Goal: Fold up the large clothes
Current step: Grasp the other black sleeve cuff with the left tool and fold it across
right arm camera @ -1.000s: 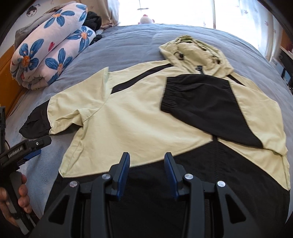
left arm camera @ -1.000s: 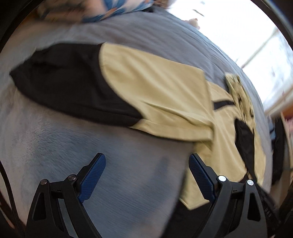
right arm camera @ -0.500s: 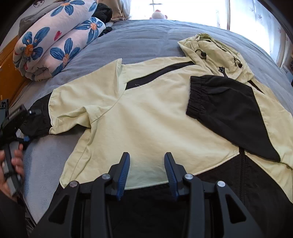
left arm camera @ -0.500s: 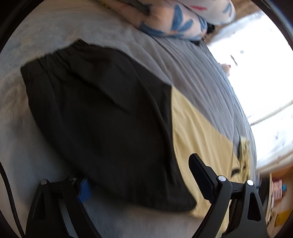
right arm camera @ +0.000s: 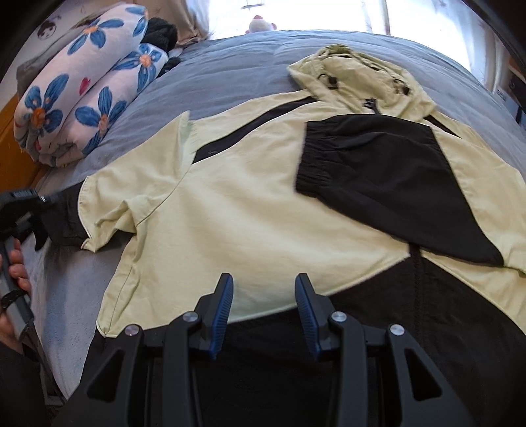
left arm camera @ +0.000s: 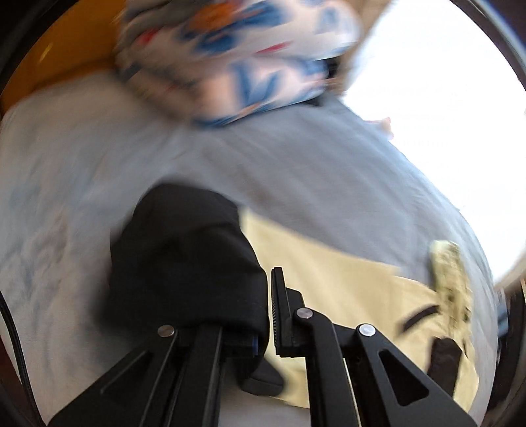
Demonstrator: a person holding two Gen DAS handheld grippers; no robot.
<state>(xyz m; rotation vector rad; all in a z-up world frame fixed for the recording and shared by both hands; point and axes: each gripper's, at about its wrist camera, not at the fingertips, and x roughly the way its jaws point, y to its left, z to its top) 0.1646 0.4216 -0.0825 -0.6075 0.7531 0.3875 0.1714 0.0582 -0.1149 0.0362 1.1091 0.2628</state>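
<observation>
A pale yellow and black hooded jacket (right arm camera: 263,210) lies spread on the grey bed (right arm camera: 230,65), hood at the far end. Its right sleeve (right arm camera: 394,184) is folded across the chest. My left gripper (left arm camera: 264,315) is shut on the black cuff of the left sleeve (left arm camera: 184,256); the cuff bunches over its left finger. From the right wrist view that gripper (right arm camera: 19,203) shows at the left edge, at the sleeve end (right arm camera: 65,216). My right gripper (right arm camera: 263,302) is open and empty, over the jacket's lower front.
A rolled flowered quilt (right arm camera: 85,98) lies at the bed's far left, also blurred in the left wrist view (left arm camera: 236,59). A wooden bed frame (right arm camera: 10,144) runs along the left side. A bright window (right arm camera: 296,13) is behind the bed.
My left gripper moved onto the black sleeve cuff and closed on it. The right gripper stayed open over the jacket's hem and shifted slightly.
</observation>
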